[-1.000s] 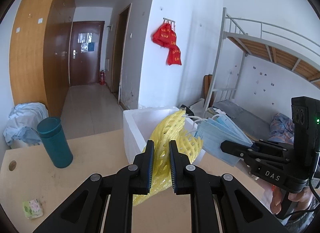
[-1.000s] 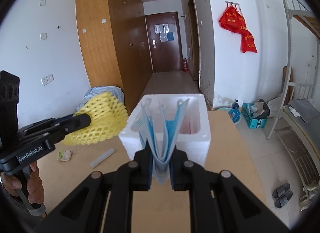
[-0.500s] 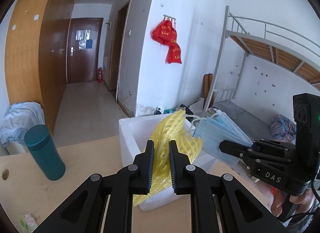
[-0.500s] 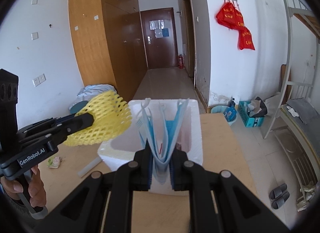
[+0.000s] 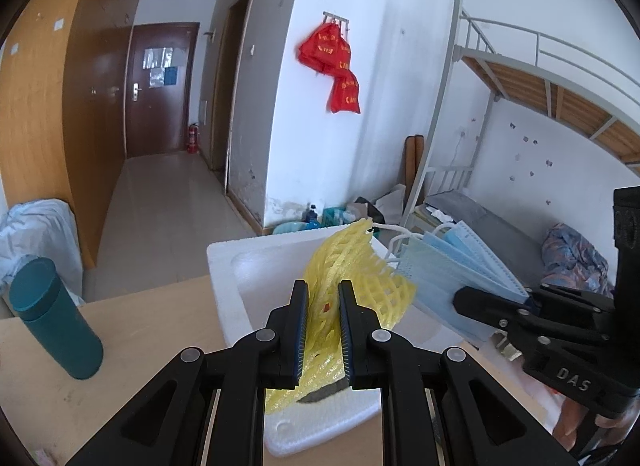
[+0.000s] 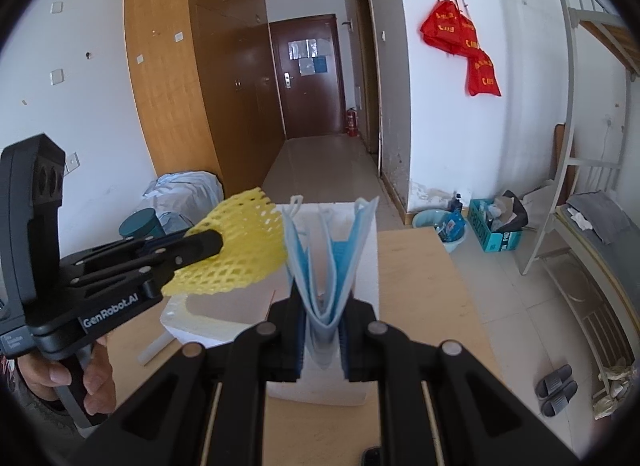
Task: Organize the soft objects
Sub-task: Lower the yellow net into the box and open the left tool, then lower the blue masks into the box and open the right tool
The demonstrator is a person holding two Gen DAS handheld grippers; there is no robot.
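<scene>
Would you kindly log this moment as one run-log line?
left gripper: shut on yellow foam net | right gripper: shut on blue face masks | both above white foam box | nothing released

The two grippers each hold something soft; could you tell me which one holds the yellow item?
The left gripper: it is shut on the yellow foam net, over the white foam box. The right gripper clamps blue face masks instead.
</scene>
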